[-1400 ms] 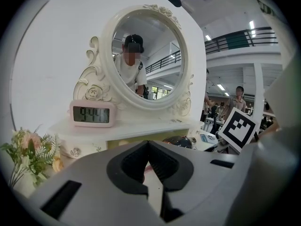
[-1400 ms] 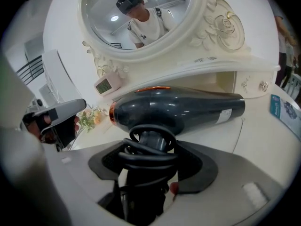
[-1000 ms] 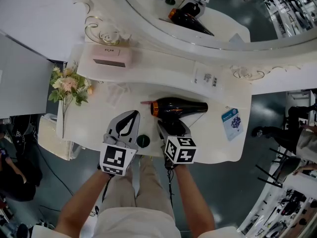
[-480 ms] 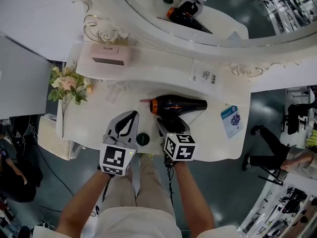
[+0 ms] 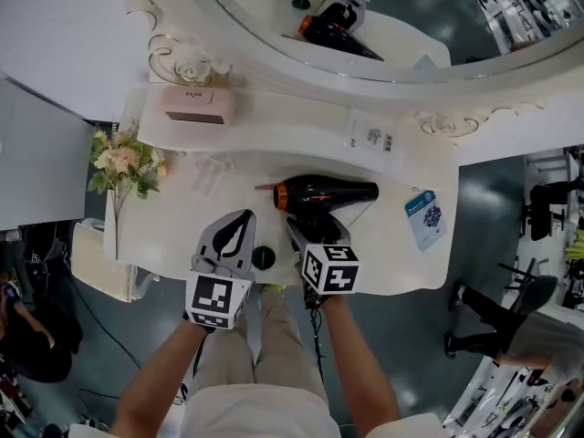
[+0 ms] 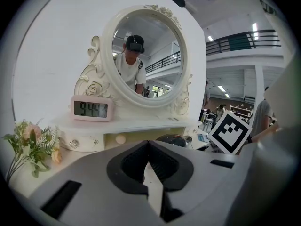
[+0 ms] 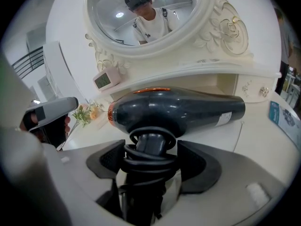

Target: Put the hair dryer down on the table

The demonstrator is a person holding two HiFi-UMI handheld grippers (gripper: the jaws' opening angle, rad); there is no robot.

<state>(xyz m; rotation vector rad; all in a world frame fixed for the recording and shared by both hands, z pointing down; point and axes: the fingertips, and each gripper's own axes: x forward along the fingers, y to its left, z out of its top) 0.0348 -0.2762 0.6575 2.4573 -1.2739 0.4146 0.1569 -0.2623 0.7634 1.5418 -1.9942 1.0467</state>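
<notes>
**Hair Dryer Release: Snag and Roll Hazards**

The left gripper (image 5: 241,219) hovered over the white dressing table (image 5: 392,254) with its jaws clenched together on nothing. To its right, the black hair dryer with the orange ring (image 5: 327,192) lay on its side on the tabletop. The right gripper (image 5: 307,233) was opening. The cord-wrapped handle stood between its pads, which appeared clear of it.

Risk: on withdrawal, a pad could catch the coiled cord and drag the dryer toward the near edge. The round barrel could also roll.
</notes>
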